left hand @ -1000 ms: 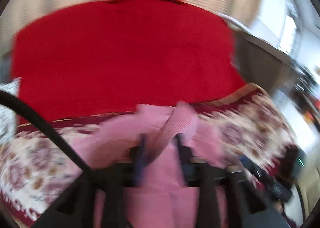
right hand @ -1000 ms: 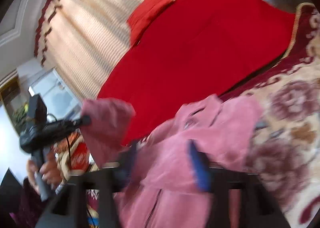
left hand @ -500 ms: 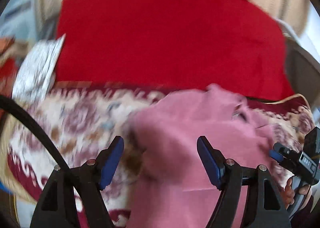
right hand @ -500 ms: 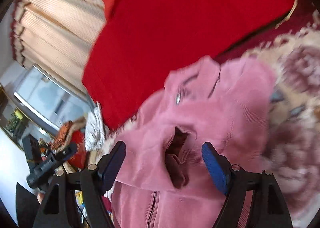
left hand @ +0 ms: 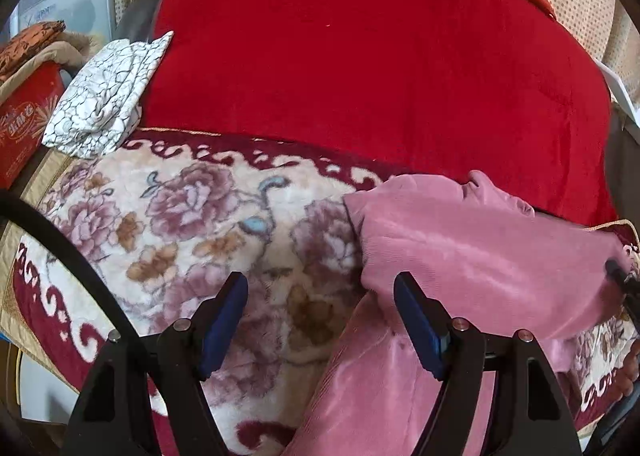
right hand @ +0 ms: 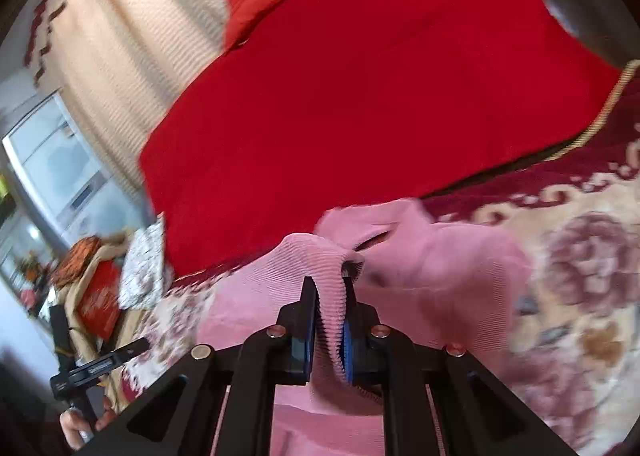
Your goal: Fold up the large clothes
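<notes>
A pink ribbed garment (left hand: 480, 256) lies crumpled on a floral blanket (left hand: 180, 215), stretching from the middle to the right in the left wrist view. My left gripper (left hand: 320, 290) hovers open over the blanket at the garment's left edge, its right finger beside the cloth and nothing gripped. In the right wrist view my right gripper (right hand: 329, 296) is shut on a ribbed cuff (right hand: 330, 320) of the pink garment (right hand: 440, 268). The cuff is lifted and hangs over the blue pads. The garment's collar opening lies just beyond it.
A thick red quilt (left hand: 360, 55) covers the bed behind the floral blanket. A folded white patterned cloth (left hand: 108, 95) and a red box (left hand: 24, 123) sit at the left. Curtains (right hand: 120, 35) hang at the back. A hand holds the left gripper's handle (right hand: 96, 368).
My left gripper let go of the pink ribbed strip, opened, and swung left and down over the floral blanket. My right gripper went from open to shut on the ribbed cuff.
</notes>
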A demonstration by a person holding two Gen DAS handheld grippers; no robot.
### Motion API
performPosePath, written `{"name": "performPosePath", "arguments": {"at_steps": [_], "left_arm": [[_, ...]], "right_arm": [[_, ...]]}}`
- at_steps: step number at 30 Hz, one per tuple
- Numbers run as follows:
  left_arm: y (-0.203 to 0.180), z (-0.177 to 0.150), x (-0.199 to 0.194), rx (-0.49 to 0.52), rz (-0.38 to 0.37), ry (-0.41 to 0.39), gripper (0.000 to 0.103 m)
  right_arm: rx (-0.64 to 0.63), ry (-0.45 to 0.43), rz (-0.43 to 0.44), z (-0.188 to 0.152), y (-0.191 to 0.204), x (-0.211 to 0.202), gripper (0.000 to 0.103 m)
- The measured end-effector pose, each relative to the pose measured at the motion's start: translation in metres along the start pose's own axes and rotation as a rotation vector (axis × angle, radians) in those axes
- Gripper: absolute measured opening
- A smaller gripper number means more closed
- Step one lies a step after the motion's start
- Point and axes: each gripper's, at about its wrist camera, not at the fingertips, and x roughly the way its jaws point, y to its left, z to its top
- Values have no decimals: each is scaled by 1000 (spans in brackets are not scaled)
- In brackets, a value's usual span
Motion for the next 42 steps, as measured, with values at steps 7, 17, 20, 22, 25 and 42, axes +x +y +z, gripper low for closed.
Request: {"name": "performPosePath", "arguments": {"at_steps": [7,17,20,22,25,42], "left_arm": [[-57,-1,78,167,139,128,76],[-50,-27,71,246,166,141,77],[-39,-36,42,245,148,99,77],[-21,-47,21,230,117,93,77],[11,-64,-7,212,89,85,78],[117,-204,-27,-47,-279,219,81]], "right_arm": [[288,297,1,-39,-84,63,38],[35,27,55,-25,-50,-18,54],[-63,194,7,-50,-27,19,47],[-55,343,-51,-69,-33,52,47],[-83,298,-30,-71,-25,34,51],[167,364,276,-173,-100,-107,73]]}}
